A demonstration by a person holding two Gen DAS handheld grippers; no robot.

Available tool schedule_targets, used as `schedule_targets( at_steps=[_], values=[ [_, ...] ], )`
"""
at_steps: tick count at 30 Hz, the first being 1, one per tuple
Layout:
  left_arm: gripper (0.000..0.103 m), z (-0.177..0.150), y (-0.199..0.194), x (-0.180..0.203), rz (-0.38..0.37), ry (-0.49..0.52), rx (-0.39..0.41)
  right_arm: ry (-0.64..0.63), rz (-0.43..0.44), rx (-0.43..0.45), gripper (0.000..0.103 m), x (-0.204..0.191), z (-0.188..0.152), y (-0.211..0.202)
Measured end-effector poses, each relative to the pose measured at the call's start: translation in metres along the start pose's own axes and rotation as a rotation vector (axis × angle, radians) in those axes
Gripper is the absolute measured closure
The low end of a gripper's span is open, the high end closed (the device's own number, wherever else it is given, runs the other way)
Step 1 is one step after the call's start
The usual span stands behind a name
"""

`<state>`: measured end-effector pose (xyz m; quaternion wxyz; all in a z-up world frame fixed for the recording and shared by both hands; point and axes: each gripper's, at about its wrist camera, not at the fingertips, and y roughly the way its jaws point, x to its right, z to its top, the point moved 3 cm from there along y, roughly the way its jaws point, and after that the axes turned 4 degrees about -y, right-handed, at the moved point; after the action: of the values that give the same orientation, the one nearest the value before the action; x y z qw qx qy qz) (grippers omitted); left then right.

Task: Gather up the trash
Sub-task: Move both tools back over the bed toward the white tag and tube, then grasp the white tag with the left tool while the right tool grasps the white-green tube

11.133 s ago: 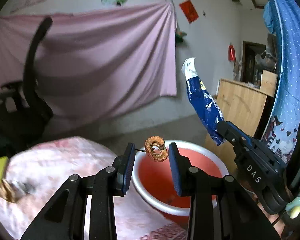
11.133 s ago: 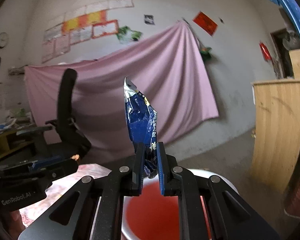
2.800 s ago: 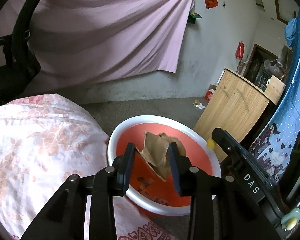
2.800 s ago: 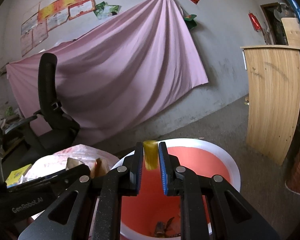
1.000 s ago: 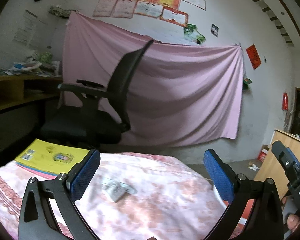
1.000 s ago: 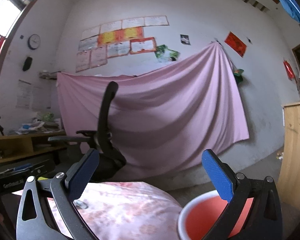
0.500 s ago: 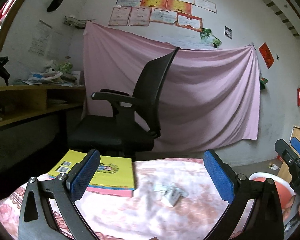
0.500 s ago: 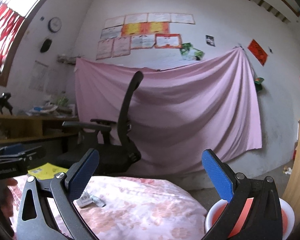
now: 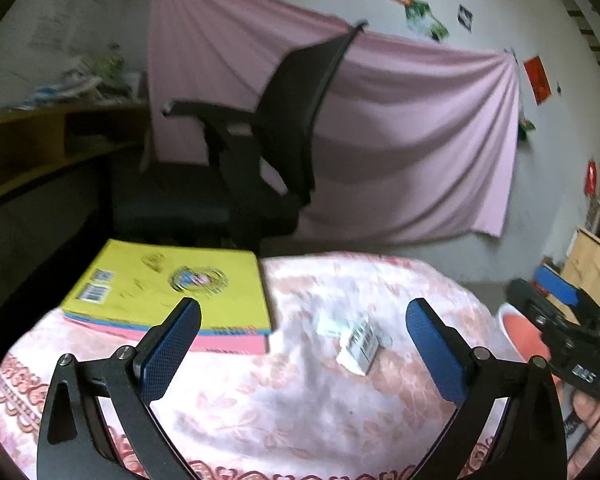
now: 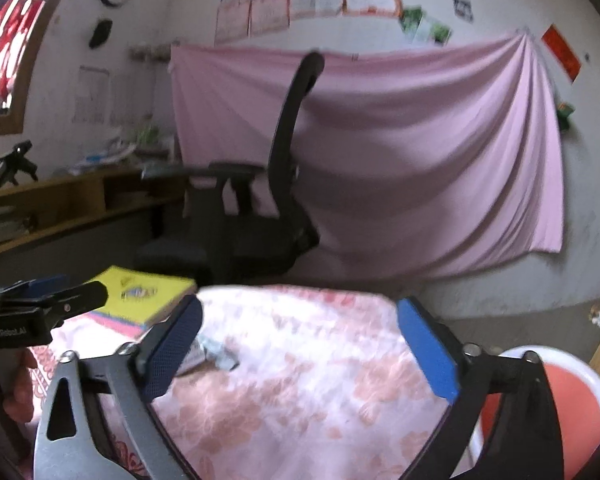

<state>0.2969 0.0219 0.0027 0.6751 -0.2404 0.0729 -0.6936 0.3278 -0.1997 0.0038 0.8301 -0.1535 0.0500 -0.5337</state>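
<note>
There were two grippers (image 9: pixel 302 344), one crumpled wrapper (image 9: pixel 356 340), one yellow book (image 9: pixel 168 288), one red basin (image 10: pixel 572 396), one chair (image 9: pixel 260 152).

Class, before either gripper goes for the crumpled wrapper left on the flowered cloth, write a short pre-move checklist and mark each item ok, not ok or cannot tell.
1. Left gripper open and empty: ok.
2. Right gripper open, nothing between the jaws, which have just been closing a little: ok.
3. Crumpled wrapper lies free on the flowered cloth, apart from the yellow book: ok.
4. Wrapper sits between the left gripper's fingers: not ok, it lies ahead.
5. Red basin within view for the drop: ok.
6. Other trash behind the book: cannot tell.
</note>
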Motion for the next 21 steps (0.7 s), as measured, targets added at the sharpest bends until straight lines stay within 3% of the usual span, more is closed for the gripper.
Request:
schedule_targets(
  at_steps=[3,4,7,13,17,21],
  values=[
    [0.023,-0.004,0.016,0.006,-0.04,0.013,-0.08,0.004,0.035,-0.079,0.019,-0.002,-0.005,0.015],
    [0.03,-0.006,0.023,0.007,-0.053,0.013,-0.109,0.001,0.047,-0.108,0.026,-0.003,-0.007,0.02],
    [0.046,-0.009,0.036,0.007,-0.091,0.0,-0.174,-0.009,0.078,-0.184,0.032,-0.007,-0.012,0.033],
    [0.065,-0.013,0.059,0.009,-0.167,-0.034,-0.288,-0.02,0.122,-0.299,0.051,-0.014,-0.022,0.054],
    [0.079,-0.019,0.073,0.011,-0.2,-0.062,-0.365,-0.006,0.15,-0.358,0.053,-0.014,-0.026,0.066],
    [0.095,-0.019,0.076,0.015,-0.218,-0.066,-0.383,0.002,0.167,-0.387,0.053,-0.015,-0.028,0.073]
  ],
)
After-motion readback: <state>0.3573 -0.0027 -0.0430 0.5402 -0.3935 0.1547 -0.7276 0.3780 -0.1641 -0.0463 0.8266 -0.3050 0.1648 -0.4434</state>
